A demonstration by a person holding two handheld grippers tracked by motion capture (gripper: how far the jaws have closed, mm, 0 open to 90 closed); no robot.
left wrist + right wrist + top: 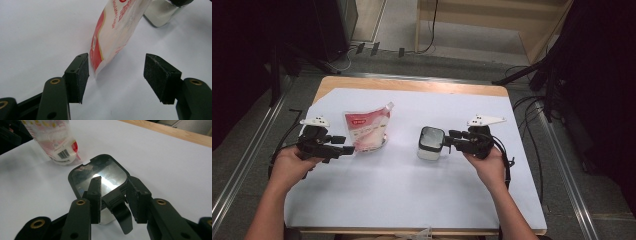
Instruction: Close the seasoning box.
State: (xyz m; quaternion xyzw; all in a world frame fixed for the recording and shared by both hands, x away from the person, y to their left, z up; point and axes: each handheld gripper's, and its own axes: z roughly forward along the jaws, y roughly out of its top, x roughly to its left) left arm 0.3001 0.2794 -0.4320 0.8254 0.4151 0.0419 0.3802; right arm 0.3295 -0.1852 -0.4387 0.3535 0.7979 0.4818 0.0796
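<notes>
A red and white pouch [366, 130] stands on the white sheet, left of centre. My left gripper [347, 145] sits just left of it. In the left gripper view, my left gripper [116, 72] is open, with the pouch's bottom corner [96, 71] between the pads, near the left pad and untouched. A small container with a shiny lid [431, 142] stands right of centre. My right gripper [449, 140] reaches its right side. In the right gripper view, the pads [96, 195] flank the container's black latch [115, 200] with slight gaps, so my right gripper [113, 187] is open.
The white sheet [412, 190] covers a wooden table whose bare back edge [412, 85] shows. Metal rails run along both sides on the floor. Cables and dark stands lie beyond the table. The pouch [55, 142] stands behind the container [100, 175] in the right gripper view.
</notes>
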